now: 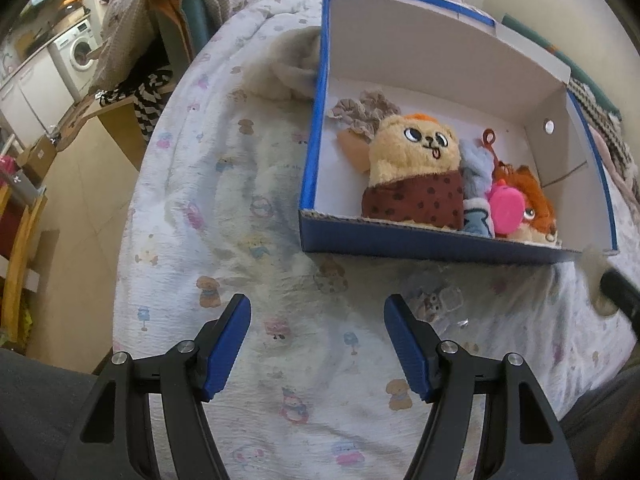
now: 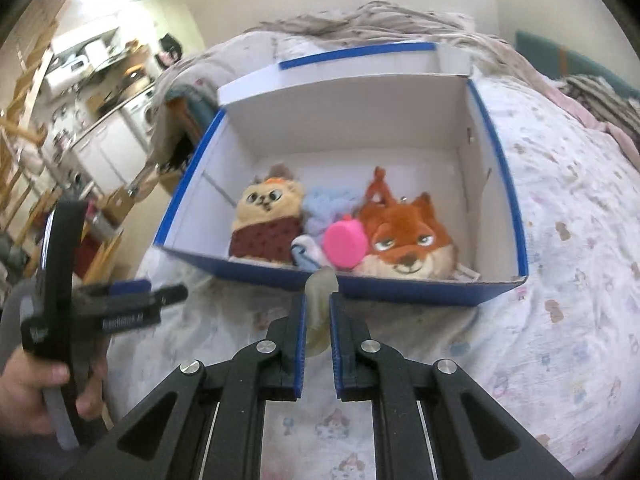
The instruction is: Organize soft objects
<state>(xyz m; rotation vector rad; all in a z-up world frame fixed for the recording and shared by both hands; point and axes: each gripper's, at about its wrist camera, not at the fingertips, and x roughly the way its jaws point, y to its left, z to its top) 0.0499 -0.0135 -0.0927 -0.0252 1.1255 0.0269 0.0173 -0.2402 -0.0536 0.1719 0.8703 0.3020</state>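
A blue cardboard box (image 1: 400, 240) (image 2: 400, 286) with a white inside stands on the bed. In it lie a yellow plush in a brown spotted wrap (image 1: 416, 160) (image 2: 268, 216), a light blue fluffy piece (image 1: 476, 164), a pink round toy (image 2: 346, 246), an orange fox plush (image 2: 408, 236) and a beige scrunchie (image 1: 364, 114). My right gripper (image 2: 318, 300) is shut on a small pale cream soft thing (image 2: 320, 280), held just in front of the box's near wall. My left gripper (image 1: 318, 308) hangs open over the sheet, with nothing between its fingers.
The bed is covered by a white sheet with small cartoon prints (image 1: 240, 208). A rumpled blanket (image 2: 380, 20) lies behind the box. A hand (image 2: 36, 392) holds the left gripper at the left. Beyond the bed's left edge are the floor and wooden furniture (image 1: 24, 216).
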